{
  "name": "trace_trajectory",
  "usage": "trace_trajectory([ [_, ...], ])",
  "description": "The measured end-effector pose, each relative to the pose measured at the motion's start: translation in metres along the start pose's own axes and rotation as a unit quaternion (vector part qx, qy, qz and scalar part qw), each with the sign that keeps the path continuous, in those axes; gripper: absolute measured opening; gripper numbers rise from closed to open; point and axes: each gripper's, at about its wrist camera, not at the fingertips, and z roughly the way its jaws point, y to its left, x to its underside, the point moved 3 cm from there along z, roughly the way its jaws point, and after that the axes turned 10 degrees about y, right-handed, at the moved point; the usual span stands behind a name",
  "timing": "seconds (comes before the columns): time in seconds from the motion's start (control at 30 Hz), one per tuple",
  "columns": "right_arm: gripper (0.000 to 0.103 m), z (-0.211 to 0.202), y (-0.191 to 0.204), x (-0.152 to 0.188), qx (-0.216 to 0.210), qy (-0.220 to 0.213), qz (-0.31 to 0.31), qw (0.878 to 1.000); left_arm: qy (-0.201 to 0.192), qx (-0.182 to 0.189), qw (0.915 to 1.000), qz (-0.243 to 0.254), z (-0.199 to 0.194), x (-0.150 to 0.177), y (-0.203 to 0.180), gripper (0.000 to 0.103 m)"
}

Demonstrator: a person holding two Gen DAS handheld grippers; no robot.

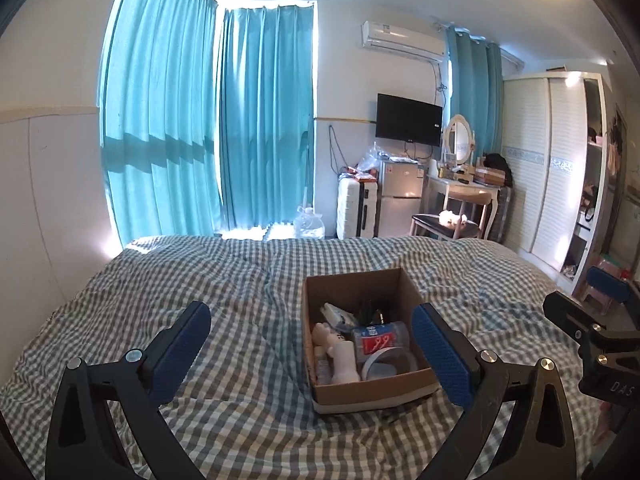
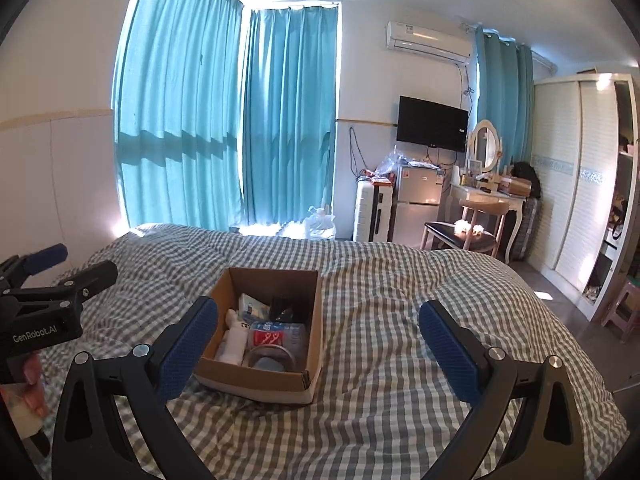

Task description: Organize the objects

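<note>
Both hand-held grippers, left and right, gape empty over the bed; box looks light, stiff cardboard, grab a wall rim.

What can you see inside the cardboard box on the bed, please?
Inside the box: a white bottle, a clear jar with a red label, a clear round lid, a pale packet and something black. Whatever lies beneath them is covered.
</note>
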Motion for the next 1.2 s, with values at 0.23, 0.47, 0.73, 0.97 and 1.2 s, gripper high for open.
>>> trace_trajectory([
  [0.23,0.101,0.014,-0.008,0.022,0.005,0.005,0.018,1.0,-0.012,0.012,0.9998,-0.011,0.002,0.022,0.001,0.103],
  [0.47,0.101,0.021,-0.014,0.031,0.008,0.014,0.028,0.999,0.001,0.009,0.9999,0.008,0.007,0.033,-0.006,0.103],
  [0.73,0.101,0.024,-0.01,0.035,0.012,0.019,0.015,1.0,0.004,0.009,0.9999,-0.005,0.008,0.037,-0.005,0.103],
  [0.97,0.101,0.027,-0.008,0.037,0.01,0.023,0.014,1.0,0.001,0.008,1.0,0.0,0.006,0.036,-0.004,0.103],
  [1.2,0.101,0.026,-0.005,0.036,0.01,0.022,0.013,1.0,0.007,0.013,0.9999,-0.002,0.008,0.037,-0.003,0.103],
])
